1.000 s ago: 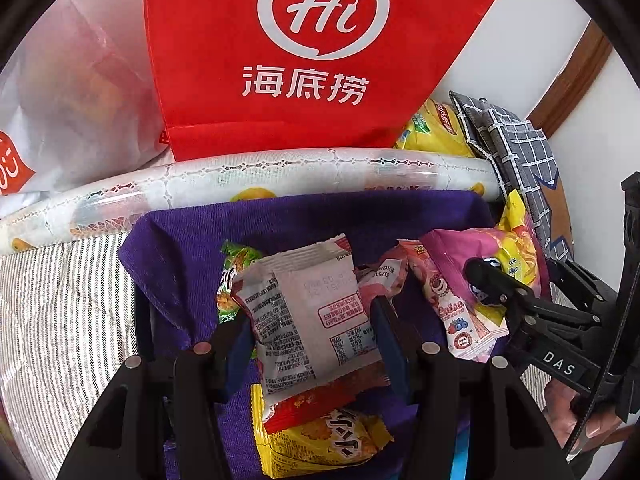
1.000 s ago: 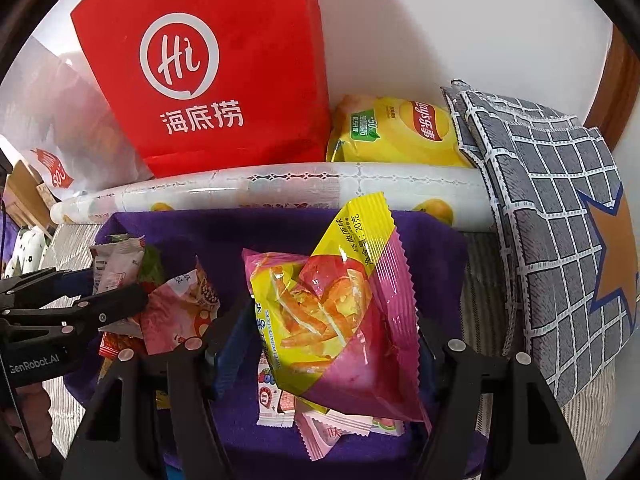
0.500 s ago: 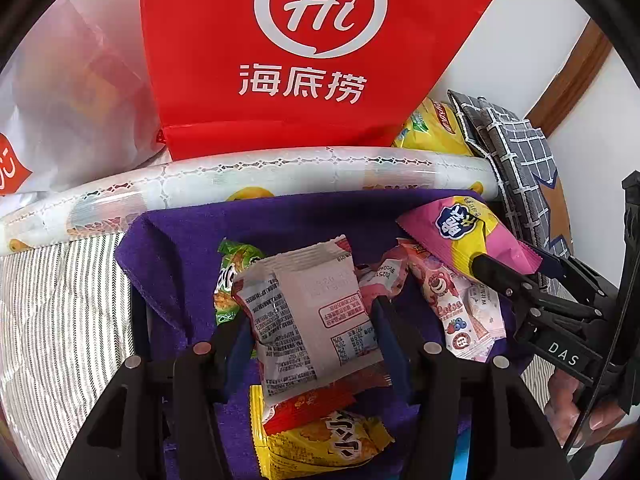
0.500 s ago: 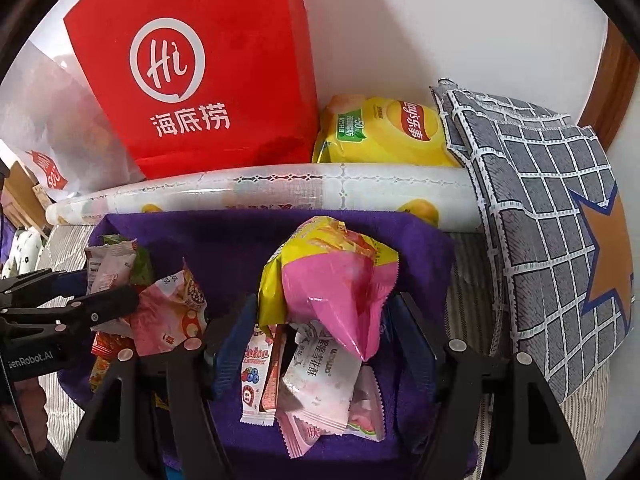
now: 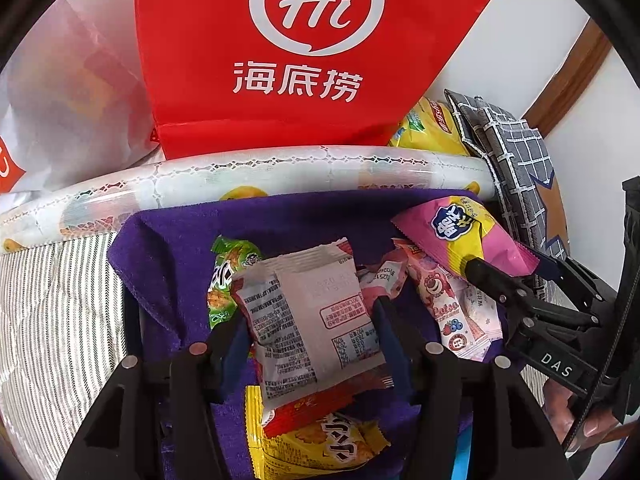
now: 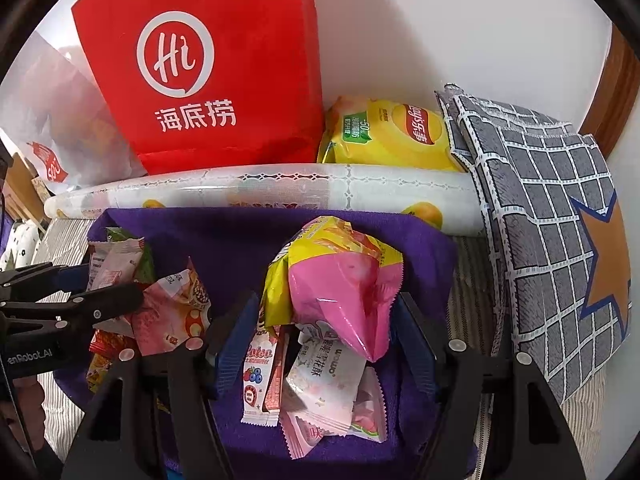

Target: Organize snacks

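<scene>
Left wrist view: we see left gripper (image 5: 310, 320) grasping white snack packet (image 5: 308, 316) by both sides, jaws just been opening a little, packet between them, above purple towel (image 5: 180, 240). Yellow packet (image 5: 320, 444) lies under it. Red bag (image 5: 280, 60) stands behind.

Right wrist view: we see right gripper (image 6: 324, 328) clenched on pink-yellow snack bag (image 6: 340, 284), held over pile of pink packets (image 6: 320, 392) on towel. Yellow chips bag (image 6: 388, 136) rests behind white roll (image 6: 280, 188), near grey cushion (image 6: 540, 220)

A home: striped bedding (image 5: 52, 300), a patterned cushion (image 6: 552, 240), a wood door frame (image 6: 616, 92).
</scene>
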Available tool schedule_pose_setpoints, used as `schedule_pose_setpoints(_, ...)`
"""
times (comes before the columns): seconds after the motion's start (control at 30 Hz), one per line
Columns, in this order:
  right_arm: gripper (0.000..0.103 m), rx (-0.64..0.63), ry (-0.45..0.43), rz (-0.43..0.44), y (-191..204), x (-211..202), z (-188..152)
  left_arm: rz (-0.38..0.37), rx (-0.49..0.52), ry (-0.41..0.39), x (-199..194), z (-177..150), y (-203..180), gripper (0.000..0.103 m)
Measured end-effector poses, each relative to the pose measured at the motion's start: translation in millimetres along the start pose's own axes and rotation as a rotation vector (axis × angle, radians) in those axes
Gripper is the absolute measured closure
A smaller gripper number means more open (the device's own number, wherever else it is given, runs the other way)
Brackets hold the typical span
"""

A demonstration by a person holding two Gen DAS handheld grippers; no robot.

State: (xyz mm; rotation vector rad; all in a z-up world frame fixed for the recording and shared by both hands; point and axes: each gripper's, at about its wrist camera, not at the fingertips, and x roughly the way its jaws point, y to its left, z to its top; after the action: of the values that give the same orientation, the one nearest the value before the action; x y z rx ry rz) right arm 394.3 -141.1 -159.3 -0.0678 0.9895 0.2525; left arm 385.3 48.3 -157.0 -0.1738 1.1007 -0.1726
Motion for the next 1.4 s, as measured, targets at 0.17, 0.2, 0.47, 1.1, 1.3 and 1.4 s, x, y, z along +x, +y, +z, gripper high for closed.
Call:
schedule_pose_setpoints(0.17, 0.034, 0.004, -0.003, -0.006, 0.0, -1.3, -0.5, -0.001, 0.003, 0.007, 0.1, 0.4, -0.4, 0.044)
schedule_pose_setpoints(0.2, 0.034, 0.006, -0.003, -0.008, -0.3, -1.7, -0.6, 0.002, 0.005, 0.009, 0.1, 0.4, -1.5, 0.043)
schedule_pose_setpoints(0.47, 0.034, 0.011, -0.025, -0.018, 2.9, -12.4, -1.5, 0.004, 0.021, 0.004, -3.9, 1.6, -5.2, 0.038)
schedule_pose_setpoints(1.1, 0.034, 0.056, -0.032, -0.026, 8.2, -45.6, -14.6, 0.072, 0.053, -0.055, -39.2, -1.9, -13.9, 0.023)
schedule_pose_setpoints(1.3, 0.034, 0.073, -0.044, -0.041, 5.4, -67.6, -21.2, 0.078, 0.041, -0.065, -53.2, -14.4, -17.5, 0.022)
schedule_pose_setpoints(1.4, 0.034, 0.086, -0.053, -0.053, 3.1, -82.2, -26.1, 0.083, 0.039, -0.066, -62.7, -23.7, -20.3, 0.022)
